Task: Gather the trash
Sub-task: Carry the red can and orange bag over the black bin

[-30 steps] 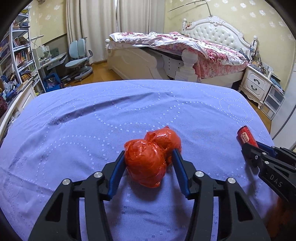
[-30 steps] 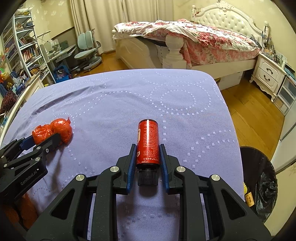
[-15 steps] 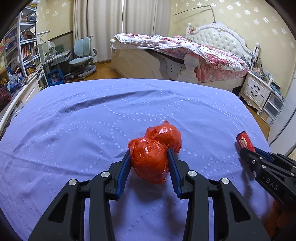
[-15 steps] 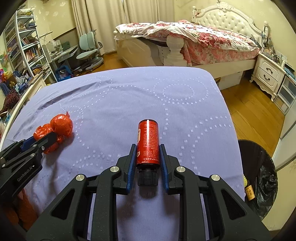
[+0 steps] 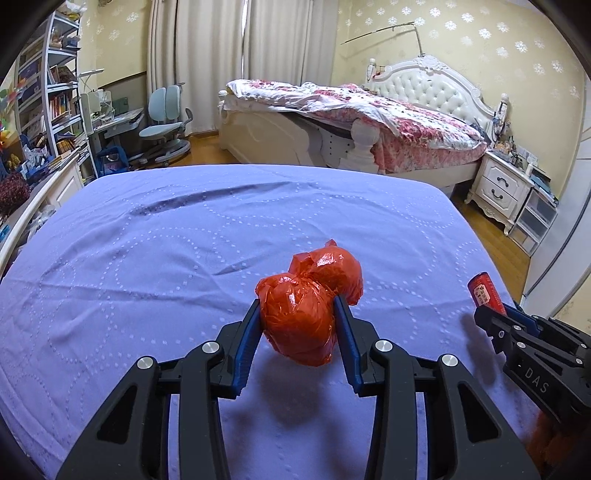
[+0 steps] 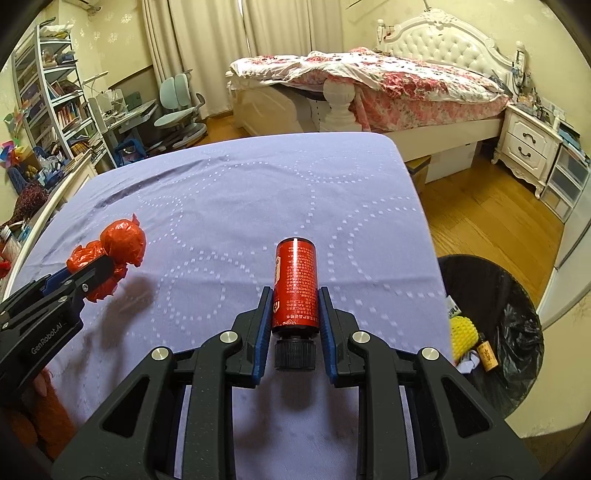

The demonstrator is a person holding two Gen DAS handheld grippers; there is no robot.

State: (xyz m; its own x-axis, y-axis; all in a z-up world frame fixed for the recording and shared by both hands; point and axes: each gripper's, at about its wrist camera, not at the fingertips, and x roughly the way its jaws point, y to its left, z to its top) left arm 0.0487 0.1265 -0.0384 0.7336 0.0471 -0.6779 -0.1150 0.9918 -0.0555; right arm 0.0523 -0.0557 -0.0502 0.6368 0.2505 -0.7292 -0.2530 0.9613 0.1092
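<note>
Trash in both tools: the left tool (image 5: pixel 297 321) has just squeezed in on the crumpled red bag (image 5: pixel 301 317), lifted over the purple bed (image 5: pixel 147 258), while the right tool (image 6: pixel 295 306) clamps the red bottle (image 6: pixel 295 284) beside the bin (image 6: pixel 517 295).

Crumpled glossy plastic bag bundle (image 5: pixel 308 317): orange-red, uniform. Cylindrical bottle (image 6: pixel 295 284): red label with fine dark print, black ribbed cap. Bed sheet (image 5: pixel 184 240): lavender, dotted white ring pattern. Both handheld grippers, left (image 5: pixel 298 325) and right (image 6: pixel 295 314): black frames, blue finger pads, silver rivets. Round bin liner (image 6: pixel 517 295): black. Farther bed's quilt (image 5: pixel 406 122): pink-and-white floral. Wallpaper (image 5: pixel 461 33): pale yellow, white snowflake motifs.
</note>
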